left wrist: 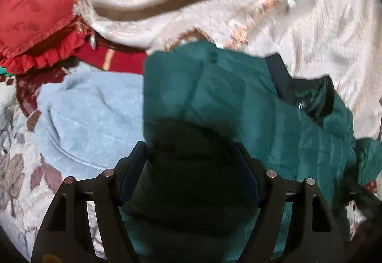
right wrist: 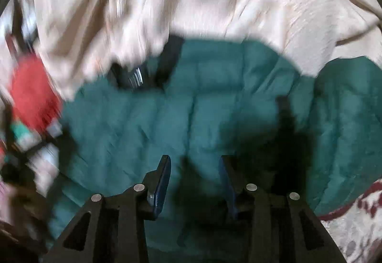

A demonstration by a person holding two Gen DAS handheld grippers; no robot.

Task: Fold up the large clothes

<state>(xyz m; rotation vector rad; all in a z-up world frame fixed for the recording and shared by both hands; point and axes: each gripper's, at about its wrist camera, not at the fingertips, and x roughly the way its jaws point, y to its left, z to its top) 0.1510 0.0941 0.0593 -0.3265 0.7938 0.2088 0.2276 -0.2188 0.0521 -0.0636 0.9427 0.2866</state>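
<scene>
Jaws of my left gripper (left wrist: 189, 150) spread wide over the green jacket (left wrist: 229, 100); my right gripper (right wrist: 194, 162) likewise gapes above it, holding nothing.

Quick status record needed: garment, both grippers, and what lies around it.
garment: green quilted jacket, spread out, dark collar showing
left gripper: open, over the jacket's edge, nothing clamped
right gripper: open, over the jacket's middle, nothing clamped
beside jacket: light blue fleece, touching its edge
behind jacket: cream embroidered cloth, rumpled
far corner: red frilled pillow
image quality: right wrist view motion-blurred
</scene>
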